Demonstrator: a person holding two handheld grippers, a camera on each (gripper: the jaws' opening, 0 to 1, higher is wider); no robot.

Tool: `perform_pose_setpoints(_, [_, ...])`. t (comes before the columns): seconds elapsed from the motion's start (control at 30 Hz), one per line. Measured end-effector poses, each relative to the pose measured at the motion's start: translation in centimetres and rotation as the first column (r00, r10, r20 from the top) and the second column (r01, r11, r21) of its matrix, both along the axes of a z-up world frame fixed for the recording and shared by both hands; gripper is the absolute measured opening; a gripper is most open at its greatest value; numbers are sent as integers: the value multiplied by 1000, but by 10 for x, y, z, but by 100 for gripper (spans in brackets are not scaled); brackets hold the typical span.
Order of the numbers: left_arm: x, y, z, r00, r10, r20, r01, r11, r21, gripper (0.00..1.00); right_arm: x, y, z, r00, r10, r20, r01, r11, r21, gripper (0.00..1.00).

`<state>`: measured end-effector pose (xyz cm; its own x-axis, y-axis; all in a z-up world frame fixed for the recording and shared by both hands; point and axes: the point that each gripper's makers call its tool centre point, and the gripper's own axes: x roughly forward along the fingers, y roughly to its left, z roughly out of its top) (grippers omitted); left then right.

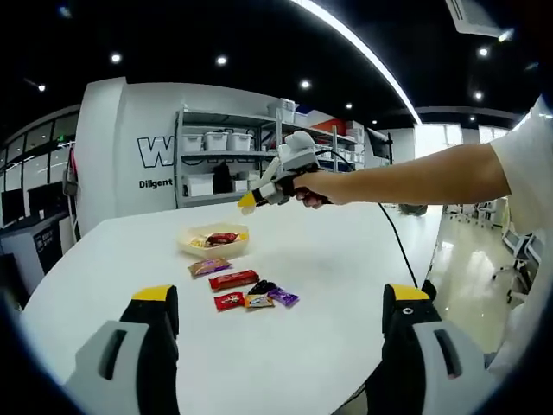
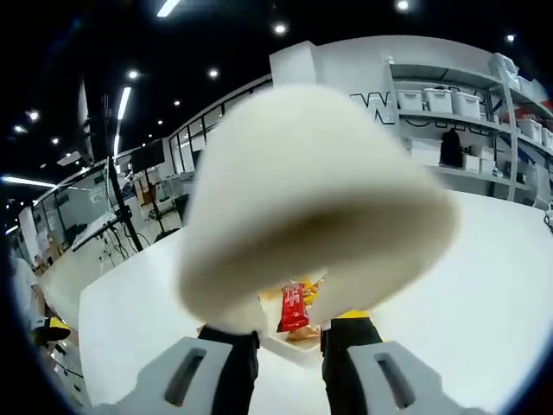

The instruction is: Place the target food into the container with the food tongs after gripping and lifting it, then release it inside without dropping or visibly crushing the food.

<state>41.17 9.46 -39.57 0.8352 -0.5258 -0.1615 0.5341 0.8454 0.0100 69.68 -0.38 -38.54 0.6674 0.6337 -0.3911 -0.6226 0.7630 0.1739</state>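
Right gripper (image 1: pixel 248 200) hovering above the snack-filled container (image 1: pixel 213 241), jaws nearly closed around white tongs (image 2: pixel 311 216). Left gripper (image 1: pixel 281 303) gaping wide, holding nothing. Wrapped snacks (image 1: pixel 244 289) scattered on the white table (image 1: pixel 346 259) just beside the container.

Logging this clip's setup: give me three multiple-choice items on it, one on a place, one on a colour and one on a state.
1. In the left gripper view, where is the tray relative to the loose snacks?
A. Nearer the camera
B. Farther from the camera
C. Off the table

2. What colour is the longest bar among the loose snacks?
A. Red
B. Green
C. White

3. How are the left gripper fingers?
A. Shut on a snack
B. Shut on nothing
C. Wide apart, holding nothing

Answers:
1. B, as the tray lies beyond the snack cluster.
2. A, as its wrapper is plainly red.
3. C, as the two fingers stand far apart with bare table between them.
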Motion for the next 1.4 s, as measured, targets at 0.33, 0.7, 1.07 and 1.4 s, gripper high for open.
perform_pose_setpoints(0.33, [-9, -15, 12, 999, -21, 28, 21, 999, -23, 97, -37, 8, 12, 999, 51, -13, -51, 998, 30, 21])
perform_pose_setpoints(0.7, [-15, -23, 13, 999, -46, 23, 46, 999, -20, 99, -70, 5, 7, 995, 97, -11, -97, 995, 1, 21])
perform_pose_setpoints(1.07, [-19, -21, 4, 999, -45, 0, 45, 999, -2, 99, -98, 2, -6, 989, 145, -32, -146, 989, -23, 21])
perform_pose_setpoints(1.4, [-20, -19, 4, 999, -39, 6, 39, 999, 19, 99, -128, 21, -34, 977, 203, -69, -207, 977, -54, 21])
